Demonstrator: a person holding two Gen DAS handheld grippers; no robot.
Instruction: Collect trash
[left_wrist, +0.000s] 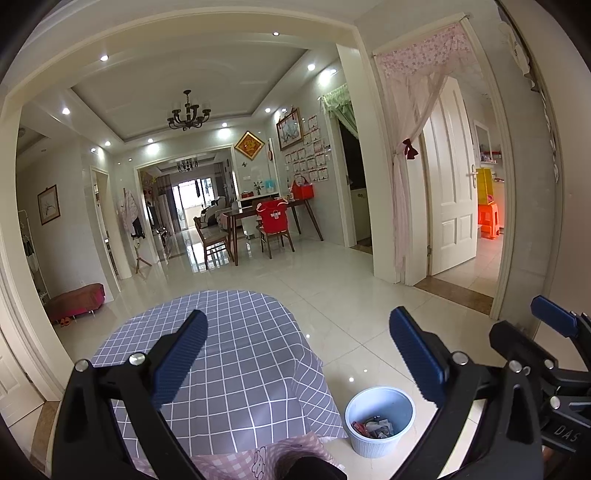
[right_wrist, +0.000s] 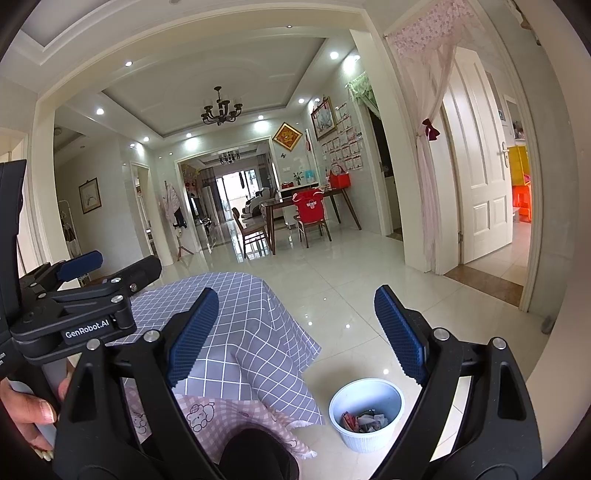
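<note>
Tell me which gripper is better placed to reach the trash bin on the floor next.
Right, probably. The bin sits on the floor beside the table's right side, nearer the right gripper; the left gripper is over the checked tablecloth. Both are open and empty.

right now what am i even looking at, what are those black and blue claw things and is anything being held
Those are two hand-held tongs, one in each of a person's hands, each with a camera looking out along its blue pads. One picture is from the left tongs, the other from the right tongs; each view also catches the other tool at its edge. Both stand open and hold nothing. Ahead is a small table under a grey checked cloth, with nothing visible on top. Beside it on the tiled floor stands a white bin with wrappers and scraps already in it. A hand shows at the left edge of the right view.
</note>
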